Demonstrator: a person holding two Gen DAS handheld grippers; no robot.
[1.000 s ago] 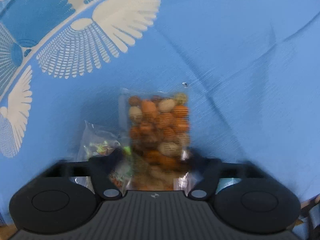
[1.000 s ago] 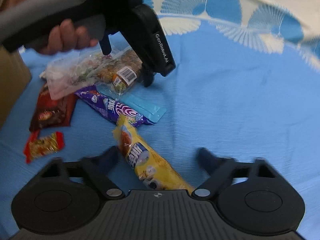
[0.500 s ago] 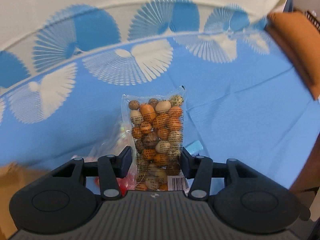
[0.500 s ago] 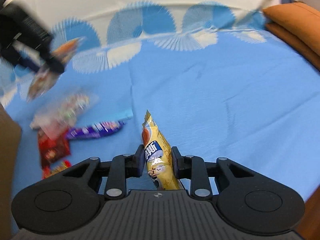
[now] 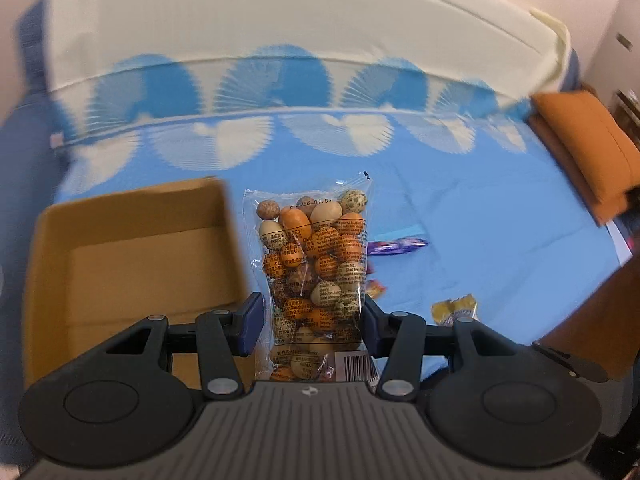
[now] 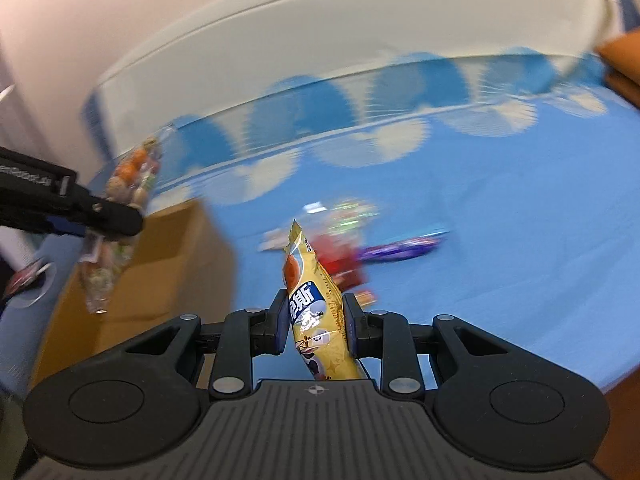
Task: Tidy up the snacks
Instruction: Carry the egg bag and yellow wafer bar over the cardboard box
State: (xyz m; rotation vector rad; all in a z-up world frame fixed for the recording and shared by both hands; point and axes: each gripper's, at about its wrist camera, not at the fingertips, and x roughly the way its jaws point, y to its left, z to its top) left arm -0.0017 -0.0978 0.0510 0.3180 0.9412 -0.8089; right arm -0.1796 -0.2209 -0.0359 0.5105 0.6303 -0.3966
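Note:
My left gripper [image 5: 314, 322] is shut on a clear bag of coated nuts [image 5: 316, 264] and holds it in the air, just right of an open cardboard box [image 5: 132, 252]. My right gripper [image 6: 316, 326] is shut on a yellow snack packet [image 6: 316, 312], lifted above the blue bedspread. In the right wrist view the left gripper [image 6: 116, 216] with its nut bag [image 6: 120, 216] hangs over the box [image 6: 160, 272] at the left.
A purple wrapper [image 5: 396, 246], a small red-orange packet [image 5: 376, 288] and the yellow packet's end [image 5: 456, 310] show on the blue bedspread [image 5: 480, 208]. Red and clear packets [image 6: 344, 248] lie blurred there. An orange cushion [image 5: 588, 152] sits far right, a white headboard [image 5: 280, 28] behind.
Both grippers closed on their snacks and lifted them off the bedspread. Both have swung left, bringing the cardboard box into view.

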